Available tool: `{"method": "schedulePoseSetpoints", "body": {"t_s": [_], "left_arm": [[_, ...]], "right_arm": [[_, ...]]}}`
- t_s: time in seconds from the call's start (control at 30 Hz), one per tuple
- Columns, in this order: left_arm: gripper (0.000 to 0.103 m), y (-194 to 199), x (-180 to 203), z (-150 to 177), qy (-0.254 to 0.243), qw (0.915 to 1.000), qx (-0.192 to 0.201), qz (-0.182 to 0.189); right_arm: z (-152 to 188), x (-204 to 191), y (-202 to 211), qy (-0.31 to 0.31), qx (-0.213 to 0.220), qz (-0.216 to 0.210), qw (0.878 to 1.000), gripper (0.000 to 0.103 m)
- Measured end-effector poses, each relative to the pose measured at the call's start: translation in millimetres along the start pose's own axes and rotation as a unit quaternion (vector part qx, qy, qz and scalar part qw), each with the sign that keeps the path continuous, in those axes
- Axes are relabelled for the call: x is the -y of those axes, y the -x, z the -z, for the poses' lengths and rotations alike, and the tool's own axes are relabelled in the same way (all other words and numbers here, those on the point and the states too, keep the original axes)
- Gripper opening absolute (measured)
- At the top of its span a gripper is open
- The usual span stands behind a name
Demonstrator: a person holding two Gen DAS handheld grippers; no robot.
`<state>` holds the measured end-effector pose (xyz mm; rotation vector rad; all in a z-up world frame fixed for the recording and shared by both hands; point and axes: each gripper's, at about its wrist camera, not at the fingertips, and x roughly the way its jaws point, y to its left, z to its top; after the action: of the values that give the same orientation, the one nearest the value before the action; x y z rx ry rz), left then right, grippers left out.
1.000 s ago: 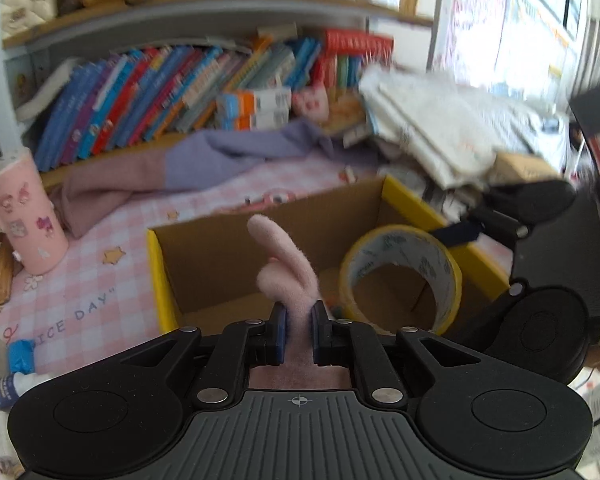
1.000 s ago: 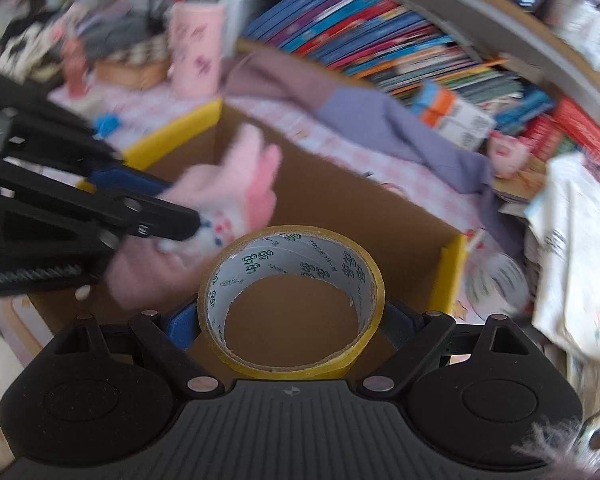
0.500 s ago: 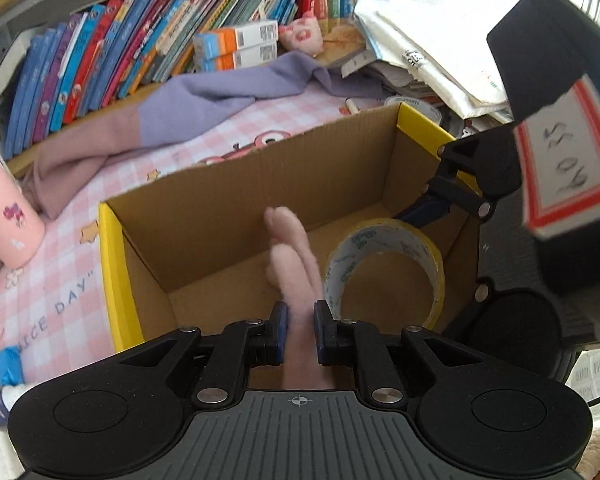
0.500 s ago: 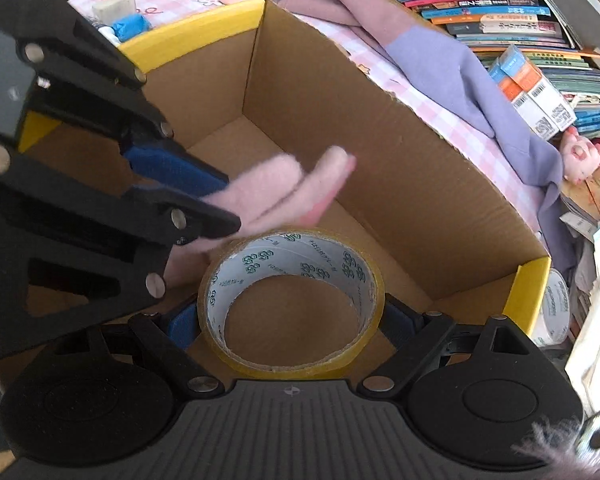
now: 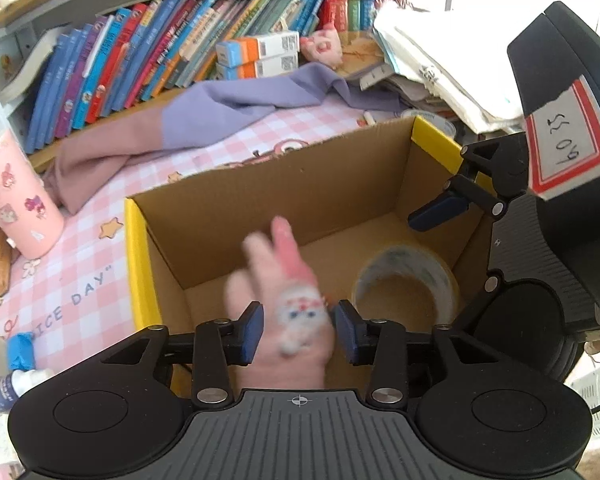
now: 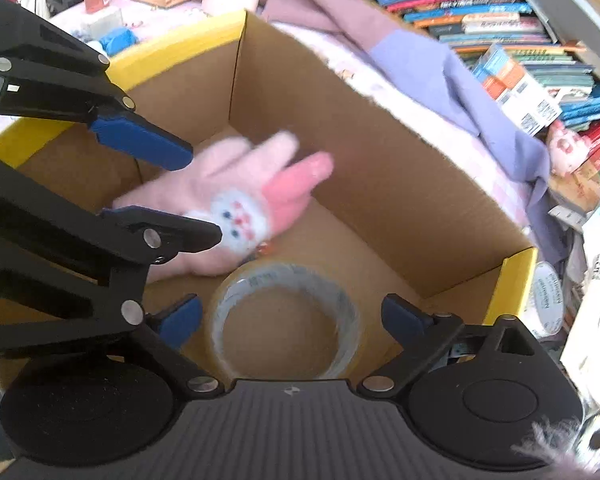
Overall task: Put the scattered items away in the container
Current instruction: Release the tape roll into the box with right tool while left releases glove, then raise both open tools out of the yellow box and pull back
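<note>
A cardboard box with yellow rims (image 5: 140,264) (image 6: 380,148) stands on the pink checked cloth. My left gripper (image 5: 298,332) is open over the box; a pink glove with a bunny face (image 5: 296,304) (image 6: 240,204) is blurred between its spread jaws, dropping free. My right gripper (image 6: 292,320) is open too, and the roll of clear tape (image 6: 286,320) (image 5: 406,284) lies blurred between its fingers inside the box, no longer pinched. The left gripper shows in the right wrist view (image 6: 168,192), and the right gripper's blue fingertip (image 5: 438,210) in the left wrist view.
A purple and mauve garment (image 5: 204,120) lies behind the box below a shelf of books (image 5: 140,56). A pink tumbler (image 5: 12,200) stands at the left. A blue item (image 5: 20,350) lies at the near left. Papers (image 5: 440,60) pile at the right.
Both grippers have opened. The glove has left the left jaws and falls into the box. The tape roll has dropped from the right fingers to the box floor.
</note>
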<state>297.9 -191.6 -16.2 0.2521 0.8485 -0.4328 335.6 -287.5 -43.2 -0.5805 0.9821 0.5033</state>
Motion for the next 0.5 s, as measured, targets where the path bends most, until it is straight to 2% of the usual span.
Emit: {"method": "schedulePoseSetpoints", "body": {"t_s": [0.07, 0.1, 0.23, 0.37, 0.5], "left_arm": [[0.065, 8, -2, 1, 0.005, 0.9998, 0.016, -0.008], [0.067, 13, -3, 1, 0.008, 0.9997, 0.023, -0.007], [0.069, 36, -7, 3, 0.018, 0.9988, 0.046, -0.007], [0.075, 60, -10, 5, 0.034, 0.9967, 0.074, -0.007], [0.079, 84, -10, 14, 0.044, 0.9937, 0.102, -0.004]], "right_arm": [[3, -1, 7, -0.003, 0.013, 0.004, 1.000, 0.098], [6, -1, 11, -0.009, 0.021, 0.006, 1.000, 0.098], [9, 2, 32, -0.041, 0.057, 0.016, 0.997, 0.098], [15, 3, 62, -0.079, 0.091, 0.024, 0.992, 0.098], [22, -6, 88, -0.108, 0.123, 0.053, 0.985, 0.098]]}}
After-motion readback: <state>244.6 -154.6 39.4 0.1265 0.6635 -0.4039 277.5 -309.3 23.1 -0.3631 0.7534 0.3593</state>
